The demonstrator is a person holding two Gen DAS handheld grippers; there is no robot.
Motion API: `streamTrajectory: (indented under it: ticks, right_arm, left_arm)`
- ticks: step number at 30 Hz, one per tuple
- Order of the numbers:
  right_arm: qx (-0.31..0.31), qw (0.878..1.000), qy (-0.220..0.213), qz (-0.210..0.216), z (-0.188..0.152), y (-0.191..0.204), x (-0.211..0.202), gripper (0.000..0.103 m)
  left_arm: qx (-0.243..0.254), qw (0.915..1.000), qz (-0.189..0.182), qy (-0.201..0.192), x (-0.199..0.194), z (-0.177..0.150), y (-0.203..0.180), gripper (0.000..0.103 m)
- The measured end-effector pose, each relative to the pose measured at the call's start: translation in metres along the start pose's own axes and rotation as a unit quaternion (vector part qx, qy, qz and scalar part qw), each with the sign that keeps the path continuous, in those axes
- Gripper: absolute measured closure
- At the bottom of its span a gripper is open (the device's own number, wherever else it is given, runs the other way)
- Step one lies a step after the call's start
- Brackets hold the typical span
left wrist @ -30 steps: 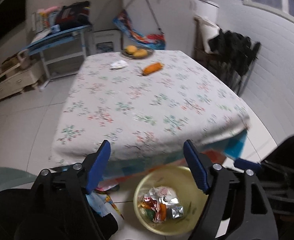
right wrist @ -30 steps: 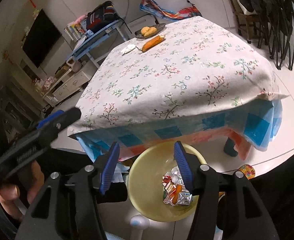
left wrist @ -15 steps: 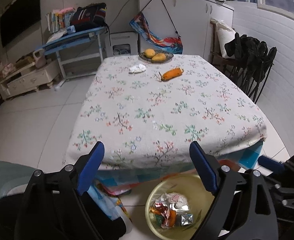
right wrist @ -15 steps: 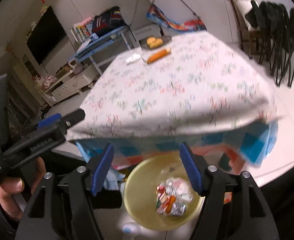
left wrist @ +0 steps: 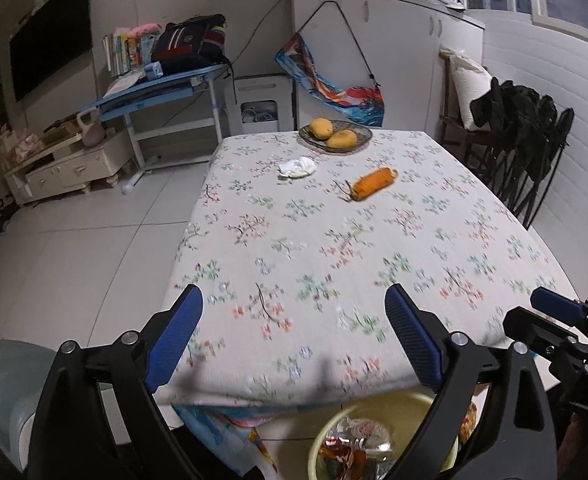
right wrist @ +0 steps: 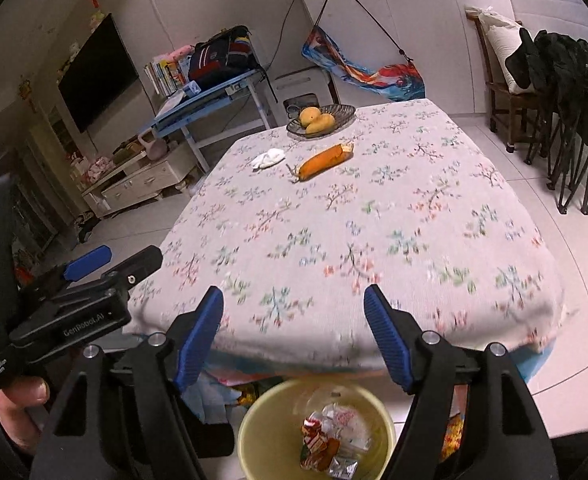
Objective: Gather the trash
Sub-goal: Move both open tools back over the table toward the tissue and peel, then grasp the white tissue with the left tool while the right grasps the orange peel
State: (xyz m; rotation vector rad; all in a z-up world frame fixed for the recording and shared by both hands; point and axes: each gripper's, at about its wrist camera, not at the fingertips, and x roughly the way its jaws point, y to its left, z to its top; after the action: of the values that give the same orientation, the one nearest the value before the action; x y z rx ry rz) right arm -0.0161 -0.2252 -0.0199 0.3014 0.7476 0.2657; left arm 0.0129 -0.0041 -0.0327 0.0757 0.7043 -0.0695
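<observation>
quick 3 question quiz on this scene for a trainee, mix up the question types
1. True or false: the right tool holds a wrapper.
2. What lies nearest the fruit dish? A) orange packet B) white tissue C) yellow bin
3. Fill in: wrappers already lie in the ____ bin on the floor.

Key: 1 false, both the right and left tool are open and empty; 2 B; 3 yellow.

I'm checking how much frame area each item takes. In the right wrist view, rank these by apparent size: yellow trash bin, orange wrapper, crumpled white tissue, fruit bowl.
Largest to smallest:
1. Round yellow plastic trash bin, though nearness inflates it.
2. Dark wire fruit bowl.
3. Long orange wrapper, nearly matching the bowl.
4. Crumpled white tissue.
</observation>
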Motion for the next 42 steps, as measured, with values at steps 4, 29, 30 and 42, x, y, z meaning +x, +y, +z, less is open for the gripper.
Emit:
streamTrajectory:
  ticks: [4, 29, 30, 42]
  right_arm:
    - [0.010, 1.000, 0.002, 0.001, 0.015, -0.004, 0.015, 0.033]
    - [0.064, 0.997, 0.038, -0.017, 0.099, -0.015, 0.141, 0.033]
    - [0.064, 0.997, 0.040, -0.020, 0.101, -0.016, 0.145, 0.033]
    - [0.028, 0.996, 0.068, -0.055, 0.125, -0.019, 0.196, 0.049]
  left_arm:
    - [-0.006, 1.0000, -0.002, 0.003, 0.015, 0.013, 0.003, 0.014]
    - [0.018, 0.9991, -0.013, 0.037, 0.134, 0.107, 0.030, 0.014]
    - [0.012, 0.9990, -0.015, 0.040, 0.141, 0.109, 0.032, 0.014]
    - [0.008, 0.9972, -0.025, 0.070, 0.213, 0.137, 0.030, 0.014]
